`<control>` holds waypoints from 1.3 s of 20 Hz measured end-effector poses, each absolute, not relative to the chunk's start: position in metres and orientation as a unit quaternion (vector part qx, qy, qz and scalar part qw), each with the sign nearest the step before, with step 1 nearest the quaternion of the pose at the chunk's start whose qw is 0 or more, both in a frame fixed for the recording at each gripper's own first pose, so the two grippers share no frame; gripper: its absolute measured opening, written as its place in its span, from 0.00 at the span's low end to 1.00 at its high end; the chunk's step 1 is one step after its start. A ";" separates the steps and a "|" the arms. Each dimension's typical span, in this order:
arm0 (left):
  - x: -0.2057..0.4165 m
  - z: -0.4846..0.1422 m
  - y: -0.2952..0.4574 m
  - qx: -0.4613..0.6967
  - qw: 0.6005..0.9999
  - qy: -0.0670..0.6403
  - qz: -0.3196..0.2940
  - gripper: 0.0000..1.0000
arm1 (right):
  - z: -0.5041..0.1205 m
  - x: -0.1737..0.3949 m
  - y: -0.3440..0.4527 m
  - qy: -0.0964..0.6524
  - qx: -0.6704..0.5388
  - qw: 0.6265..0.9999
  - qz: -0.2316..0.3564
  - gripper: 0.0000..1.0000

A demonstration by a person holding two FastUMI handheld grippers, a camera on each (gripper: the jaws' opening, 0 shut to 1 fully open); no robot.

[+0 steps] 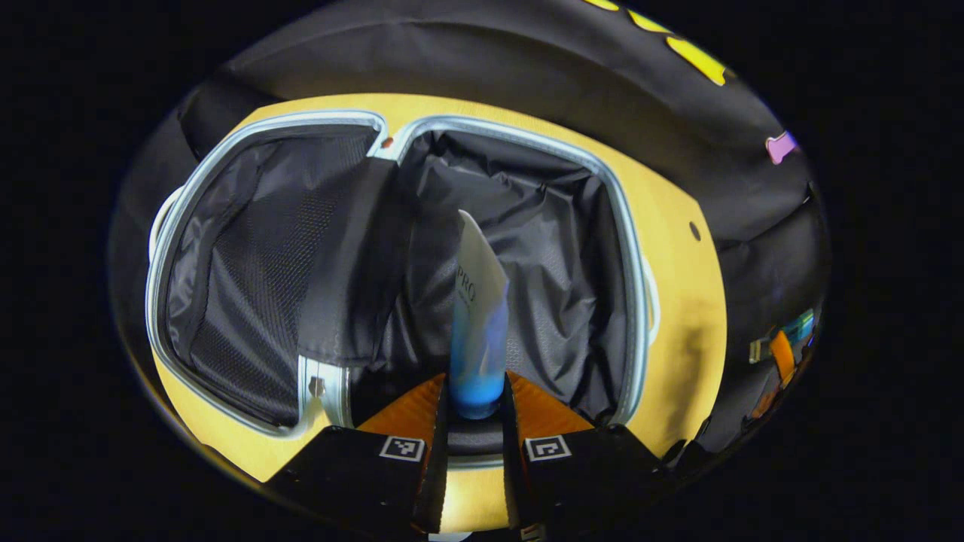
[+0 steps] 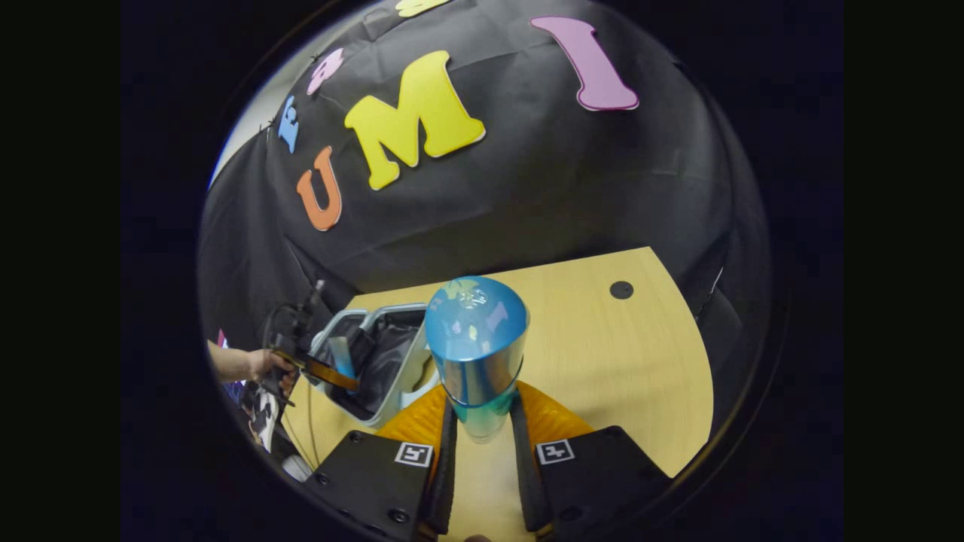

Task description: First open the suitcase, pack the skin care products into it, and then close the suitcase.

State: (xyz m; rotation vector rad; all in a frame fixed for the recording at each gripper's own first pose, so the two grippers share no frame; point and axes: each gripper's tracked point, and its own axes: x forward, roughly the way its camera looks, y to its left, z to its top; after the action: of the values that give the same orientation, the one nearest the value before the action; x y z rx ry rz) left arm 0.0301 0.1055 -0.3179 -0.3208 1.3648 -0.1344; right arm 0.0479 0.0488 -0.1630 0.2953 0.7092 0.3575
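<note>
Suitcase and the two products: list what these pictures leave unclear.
- Suitcase floor near the left gripper, left gripper view: hidden behind the fingers and the tube.
- Tube's cap end, same view: tucked between the fingers, so its shape is unclear.
- Bottle base, right gripper view: hidden between the right gripper fingers.
- Suitcase contents, right gripper view: too small and dark.

The place is a staged recording booth, not a home — black cloth (image 2: 602, 181) walls off a bare light-wood desk (image 2: 617, 354) with a cable hole (image 2: 621, 290).
</note>
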 end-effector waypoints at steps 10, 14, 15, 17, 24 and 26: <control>0.027 -0.339 0.106 -0.132 0.674 0.726 -0.029 0.35 | -0.145 0.013 0.032 0.344 0.193 0.908 0.143 0.31; 0.030 -0.342 0.105 -0.106 0.665 0.739 -0.022 0.35 | -0.142 0.007 0.029 0.349 0.185 0.907 0.143 0.33; 0.030 -0.344 0.104 -0.097 0.662 0.743 -0.021 0.35 | -0.140 0.005 0.030 0.351 0.189 0.906 0.145 0.33; 0.029 -0.345 0.103 -0.084 0.656 0.749 -0.019 0.43 | -0.138 0.003 0.032 0.350 0.185 0.906 0.151 0.33; 0.027 -0.339 0.097 -0.115 0.683 0.721 -0.028 0.39 | -0.140 -0.005 0.077 0.379 0.126 0.889 0.222 0.33; 0.028 -0.333 0.098 -0.139 0.698 0.702 -0.024 0.54 | -0.138 0.001 0.108 0.393 0.107 0.878 0.252 0.33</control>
State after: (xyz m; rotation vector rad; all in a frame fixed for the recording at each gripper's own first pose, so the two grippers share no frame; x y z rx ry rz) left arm 0.0278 0.0982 -0.3332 -0.3100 1.5655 -0.0543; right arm 0.0007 0.1078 -0.1380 0.2230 0.8203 0.5255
